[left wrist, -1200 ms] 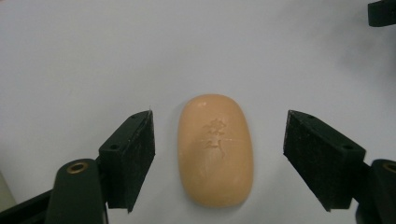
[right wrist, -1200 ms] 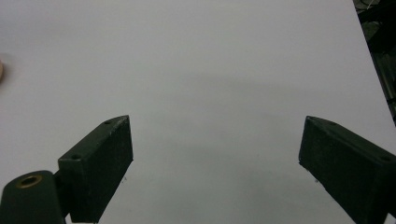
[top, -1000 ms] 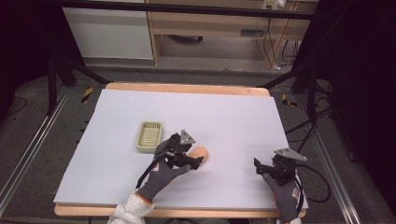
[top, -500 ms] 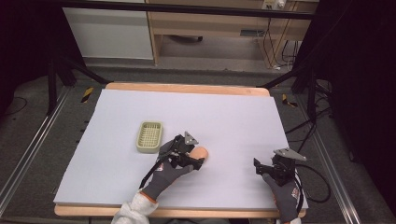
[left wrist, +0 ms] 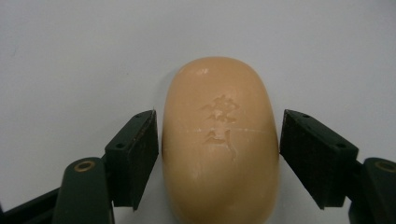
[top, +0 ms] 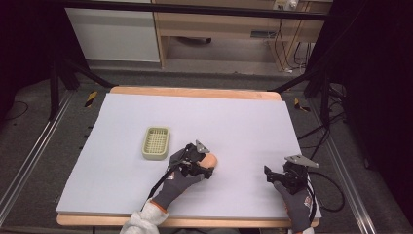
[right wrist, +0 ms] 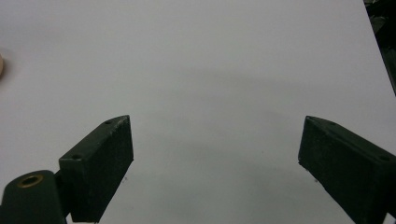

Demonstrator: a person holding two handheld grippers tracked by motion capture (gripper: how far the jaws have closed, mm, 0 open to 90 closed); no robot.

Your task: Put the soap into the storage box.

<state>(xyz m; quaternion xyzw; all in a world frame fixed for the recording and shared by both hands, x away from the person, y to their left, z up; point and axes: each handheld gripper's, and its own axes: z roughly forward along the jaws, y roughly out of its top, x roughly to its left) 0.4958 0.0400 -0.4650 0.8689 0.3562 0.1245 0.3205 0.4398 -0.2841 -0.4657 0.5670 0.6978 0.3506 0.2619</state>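
Left gripper [top: 208, 165] sits low over the white table [top: 243, 126], its jaws on either side of a tan bar of soap [left wrist: 220, 140] that lies flat on the sheet. In the left gripper view [left wrist: 219, 154] the jaws have just been closing and now stand about half apart, with the soap between them: the left pad looks to be touching the soap's flank, and the right pad meets its other flank, though the contact is too fine to be sure how hard they press. The soap reaches out past the jaw tips, its stamped face up. In the high view the soap [top: 211, 160] peeks out just ahead of the gloved left hand [top: 181, 181].

Up and to the left of that gripper, near it but apart, stands a small pale green basket [top: 156, 142] with a mesh floor.

Right gripper [top: 280, 175] rests on the table well to the right of the soap, held by the other gloved hand [top: 294, 197]. Its jaws are spread wide in the right gripper view [right wrist: 215, 163], with bare table between them.
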